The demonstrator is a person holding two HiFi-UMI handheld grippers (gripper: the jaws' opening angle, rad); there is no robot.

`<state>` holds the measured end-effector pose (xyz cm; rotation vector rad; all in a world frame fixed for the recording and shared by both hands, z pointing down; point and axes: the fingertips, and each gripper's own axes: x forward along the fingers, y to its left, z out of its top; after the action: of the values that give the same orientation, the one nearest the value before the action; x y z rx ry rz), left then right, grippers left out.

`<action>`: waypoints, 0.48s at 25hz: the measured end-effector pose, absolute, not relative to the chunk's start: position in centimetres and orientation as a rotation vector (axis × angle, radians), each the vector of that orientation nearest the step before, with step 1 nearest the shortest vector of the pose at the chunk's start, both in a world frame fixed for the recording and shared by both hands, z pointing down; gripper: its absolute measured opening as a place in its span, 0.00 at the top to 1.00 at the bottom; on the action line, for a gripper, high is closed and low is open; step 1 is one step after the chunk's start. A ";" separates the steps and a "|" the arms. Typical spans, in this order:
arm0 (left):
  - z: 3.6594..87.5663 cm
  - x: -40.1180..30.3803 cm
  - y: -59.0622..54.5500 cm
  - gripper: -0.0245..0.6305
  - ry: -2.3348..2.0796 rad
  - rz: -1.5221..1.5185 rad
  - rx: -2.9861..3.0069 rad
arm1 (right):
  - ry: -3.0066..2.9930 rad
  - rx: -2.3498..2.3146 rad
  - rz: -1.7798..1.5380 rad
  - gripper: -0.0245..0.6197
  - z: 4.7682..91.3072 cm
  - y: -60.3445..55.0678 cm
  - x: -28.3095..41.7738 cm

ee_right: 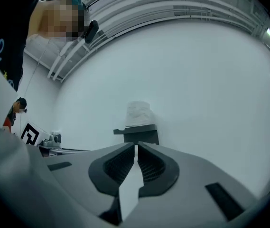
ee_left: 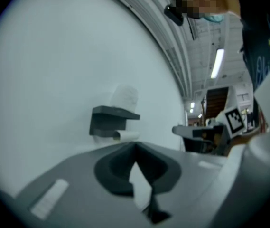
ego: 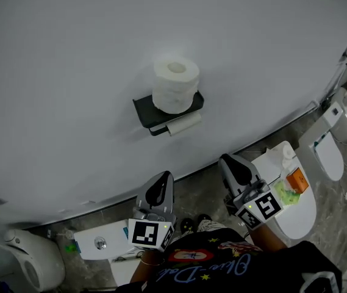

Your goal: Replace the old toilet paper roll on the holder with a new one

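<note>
Black shirt: pale cursive script, first word seems "Blue", then "D…"; rest unclear, cut off at frame edge.
Left marker cube and right marker cube: black-and-white square code each, no letters.
Orange packet on cistern lid: print too small to read.

Head view sits high, looking steeply down past the left tongs and right tongs onto the holder on the wall, well off. Left gripper view rides low behind its jaws, slanting across the wall, right tongs at its right side. Right gripper view faces the holder nearly square-on. All 3 share that holder.
</note>
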<state>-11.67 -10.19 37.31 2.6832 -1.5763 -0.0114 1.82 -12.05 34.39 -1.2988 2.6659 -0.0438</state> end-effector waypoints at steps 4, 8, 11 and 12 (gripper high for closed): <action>37.7 -11.1 -12.4 0.98 -1.548 -0.119 2.594 | 2.696 -1.280 -0.074 0.94 34.7 -13.8 1.9; 39.0 -9.1 -14.7 0.98 -1.334 -0.417 2.404 | 2.712 -1.275 -0.053 0.94 34.4 -14.6 2.6; 39.7 -7.7 -16.8 0.86 -1.147 -0.676 2.185 | 2.704 -1.268 -0.042 0.94 33.9 -14.9 3.4; 39.7 -7.7 -17.5 0.80 -1.084 -0.790 2.080 | 2.702 -1.270 -0.040 0.94 33.8 -14.9 3.7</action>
<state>-7.67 -17.50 39.73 2.0803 -1.0845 -0.7899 3.70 -14.91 33.82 -1.2700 2.7023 -0.0402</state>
